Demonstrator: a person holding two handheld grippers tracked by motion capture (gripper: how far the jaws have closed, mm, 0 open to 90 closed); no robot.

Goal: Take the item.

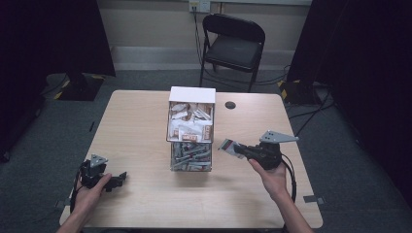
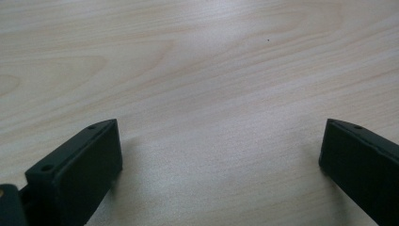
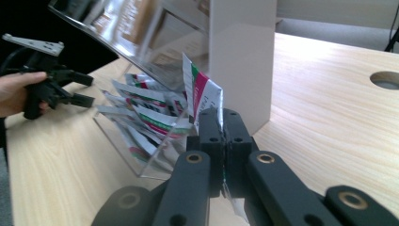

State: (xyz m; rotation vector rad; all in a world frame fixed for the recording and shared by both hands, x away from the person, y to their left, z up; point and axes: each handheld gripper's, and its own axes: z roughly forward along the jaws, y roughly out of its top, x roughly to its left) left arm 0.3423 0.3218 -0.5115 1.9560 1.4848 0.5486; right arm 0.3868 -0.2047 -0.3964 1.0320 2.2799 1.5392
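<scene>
A clear two-tier box (image 1: pixel 191 128) stands mid-table, with brown-and-white packets in the upper tier and silvery green-and-red packets (image 1: pixel 190 156) in the lower. My right gripper (image 1: pixel 239 150) is just right of the box, shut on one silvery packet (image 1: pixel 226 145). In the right gripper view that packet (image 3: pixel 201 92) sticks up from the closed jaws of the right gripper (image 3: pixel 222 115), close to the lower tier's open side (image 3: pixel 141 127). My left gripper (image 1: pixel 121 177) rests low at the table's front left, open. In its own view the left gripper (image 2: pixel 220 127) has bare wood between wide jaws.
The wooden table (image 1: pixel 141 121) has a round cable hole (image 1: pixel 230 105) behind and right of the box. A black folding chair (image 1: pixel 233 43) stands beyond the far edge. Dark curtains hang at both sides. Across the table, the left gripper (image 3: pixel 91 89) is open.
</scene>
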